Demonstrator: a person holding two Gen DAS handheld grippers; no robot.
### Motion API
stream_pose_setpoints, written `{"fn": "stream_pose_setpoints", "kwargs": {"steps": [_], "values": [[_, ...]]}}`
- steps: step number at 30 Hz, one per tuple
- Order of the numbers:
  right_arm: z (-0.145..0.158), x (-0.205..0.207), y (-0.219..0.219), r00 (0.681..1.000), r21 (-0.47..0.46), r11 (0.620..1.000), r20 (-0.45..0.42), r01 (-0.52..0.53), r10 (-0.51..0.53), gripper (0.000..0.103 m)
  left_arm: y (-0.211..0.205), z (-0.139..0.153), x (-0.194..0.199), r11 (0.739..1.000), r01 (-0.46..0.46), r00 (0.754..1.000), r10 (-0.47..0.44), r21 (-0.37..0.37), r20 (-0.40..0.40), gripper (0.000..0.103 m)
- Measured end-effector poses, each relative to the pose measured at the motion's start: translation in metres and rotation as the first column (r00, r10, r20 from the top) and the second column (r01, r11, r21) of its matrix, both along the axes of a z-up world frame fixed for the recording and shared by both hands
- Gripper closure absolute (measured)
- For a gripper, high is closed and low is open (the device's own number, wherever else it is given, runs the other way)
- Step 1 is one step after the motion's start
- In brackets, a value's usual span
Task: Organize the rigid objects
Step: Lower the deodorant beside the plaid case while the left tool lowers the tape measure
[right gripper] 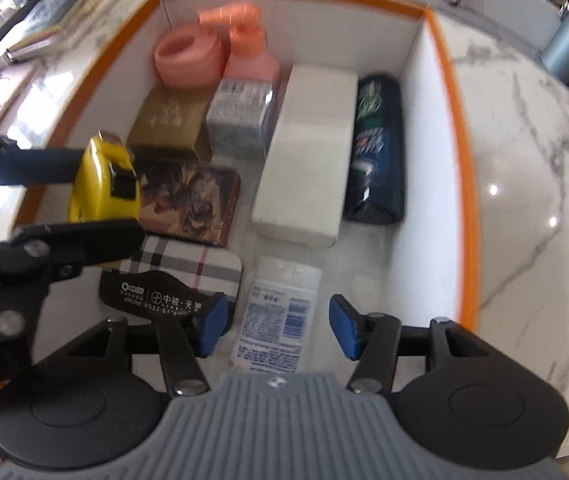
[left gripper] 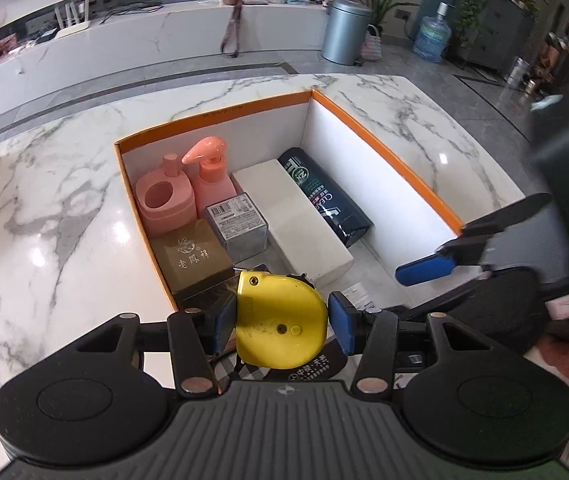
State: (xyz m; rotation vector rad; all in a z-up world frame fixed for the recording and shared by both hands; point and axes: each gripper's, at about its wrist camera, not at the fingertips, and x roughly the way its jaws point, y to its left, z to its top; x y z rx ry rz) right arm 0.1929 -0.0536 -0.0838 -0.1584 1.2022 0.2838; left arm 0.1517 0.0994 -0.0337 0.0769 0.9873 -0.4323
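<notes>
My left gripper [left gripper: 282, 326] is shut on a yellow tape measure [left gripper: 280, 320] and holds it above the near left part of the orange-rimmed box [left gripper: 220, 114]; it also shows in the right wrist view [right gripper: 102, 178]. My right gripper [right gripper: 278, 326] is open and empty, over a white packet [right gripper: 278, 320] lying on the box floor. In the box lie a pink dispenser bottle [left gripper: 210, 178], a pink holder [left gripper: 164, 200], a gold box [left gripper: 192, 254], a grey carton [left gripper: 236, 222], a long white box [left gripper: 296, 216] and a dark blue bottle [left gripper: 324, 196].
A picture tin [right gripper: 190, 198], a plaid tin [right gripper: 188, 266] and a black case [right gripper: 152, 300] lie along the box's left side. The box sits on a marble table [left gripper: 44, 208]. Books [right gripper: 56, 20] lie at the table's far left. A bin [left gripper: 344, 30] stands on the floor beyond.
</notes>
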Motion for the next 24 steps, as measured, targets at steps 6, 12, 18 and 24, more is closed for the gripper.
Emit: {"fn": "stream_pose_setpoints", "kwargs": {"steps": [6,12,18,24], "values": [[0.053,-0.029,-0.037,0.958,0.031,0.998,0.281,0.049,-0.056,0.042,-0.010,0.005,0.003,0.984,-0.117,0.991,0.107,-0.132,-0.081,0.046],[0.052,-0.041,-0.093,0.883,0.102,0.946,0.341,0.307,-0.323,0.039,-0.051,-0.022,0.017,0.956,-0.188,0.966,0.138,-0.227,-0.220,0.046],[0.031,-0.040,-0.110,0.853,0.193,0.898,0.286,0.395,-0.436,0.039,-0.082,-0.059,0.034,0.929,-0.284,0.920,0.194,-0.238,-0.340,0.046],[0.018,-0.036,-0.115,0.857,0.191,0.906,0.300,0.377,-0.419,0.039,-0.097,-0.076,0.045,0.932,-0.319,0.895,0.238,-0.171,-0.377,0.046]]}}
